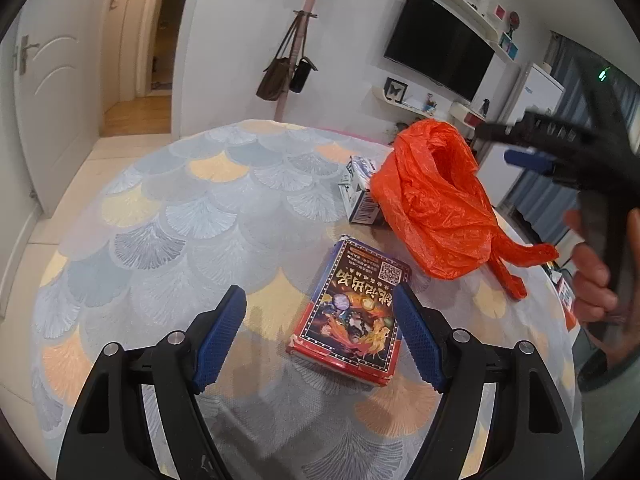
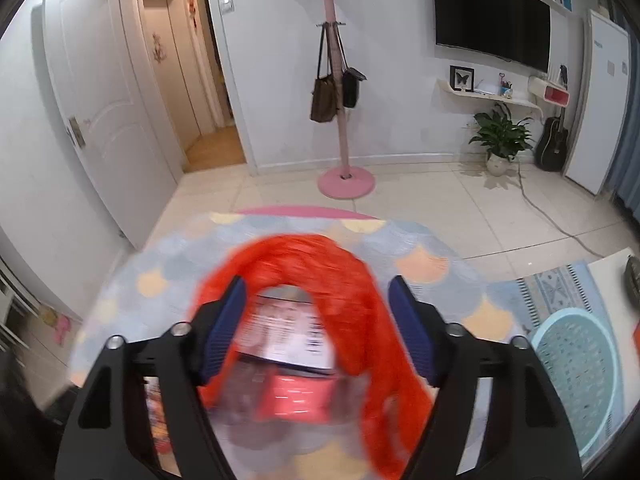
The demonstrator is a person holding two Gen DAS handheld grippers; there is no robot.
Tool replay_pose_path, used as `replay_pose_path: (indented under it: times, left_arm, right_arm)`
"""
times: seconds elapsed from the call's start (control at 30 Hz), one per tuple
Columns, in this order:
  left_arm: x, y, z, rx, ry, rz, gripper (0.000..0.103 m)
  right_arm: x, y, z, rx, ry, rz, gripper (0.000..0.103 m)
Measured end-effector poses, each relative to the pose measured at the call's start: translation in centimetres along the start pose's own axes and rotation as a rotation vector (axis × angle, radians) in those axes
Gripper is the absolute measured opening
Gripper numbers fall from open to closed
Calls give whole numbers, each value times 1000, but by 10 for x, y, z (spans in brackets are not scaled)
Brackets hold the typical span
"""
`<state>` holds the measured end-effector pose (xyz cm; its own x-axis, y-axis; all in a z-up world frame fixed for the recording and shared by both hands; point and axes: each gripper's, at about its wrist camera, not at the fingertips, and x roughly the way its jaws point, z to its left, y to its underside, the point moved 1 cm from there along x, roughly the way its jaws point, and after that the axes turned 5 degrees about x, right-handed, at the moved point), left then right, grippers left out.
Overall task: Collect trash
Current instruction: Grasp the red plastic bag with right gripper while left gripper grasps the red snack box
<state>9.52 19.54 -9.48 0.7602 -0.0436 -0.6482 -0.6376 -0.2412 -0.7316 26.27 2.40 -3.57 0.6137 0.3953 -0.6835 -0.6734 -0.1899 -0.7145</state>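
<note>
From the left wrist, two boxes lie on the bench (image 1: 168, 240): a red box (image 1: 352, 312) just ahead of the open, empty left tongs (image 1: 320, 320), and a white box (image 1: 358, 196) touching the gaping orange bag (image 1: 436, 208). Neither looks bagged yet. From the right wrist, blurred, the right tongs (image 2: 316, 320) stand open over the bag (image 2: 296, 256), gripping nothing; one box shows inside its mouth.

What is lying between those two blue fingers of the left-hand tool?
In the left wrist view, the red card box lies on the patterned tablecloth between the open left gripper's fingers, nearer the right one, untouched.
</note>
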Motion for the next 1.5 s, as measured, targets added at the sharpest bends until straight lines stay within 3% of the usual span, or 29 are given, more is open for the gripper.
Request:
replay_pose_path:
  times: [0.17,0.23,0.3,0.4,0.67,0.73,0.87,1.13,1.5]
  left_arm:
    - [4,0,-10,41,-14,16,74]
    - [5,0,-14,62,-24,27,74]
    - [4,1,-16,68,-30,32,74]
    - [6,2,-19,83,-37,49,74]
    - [12,-1,-30,137,-56,109,74]
    - [11,-3,-34,156,-82,108,80]
    - [11,-9,-37,165,-97,118,82]
    - [26,0,-50,192,-110,166,82]
    - [30,8,-63,242,-152,174,82]
  right_arm:
    - [33,9,-8,-4,-38,87,78]
    - [49,10,-10,9,-51,130,72]
    - [60,11,-17,43,-74,160,31]
    - [47,14,-25,74,-79,105,16]
    - [-42,29,-35,74,-29,-158,15]
    - [-56,33,-46,117,-71,-176,15]
    - [-81,45,-67,176,-134,-220,15]
    - [-112,57,-111,249,-116,-275,15]
    - [-120,79,-162,367,-106,-296,15]
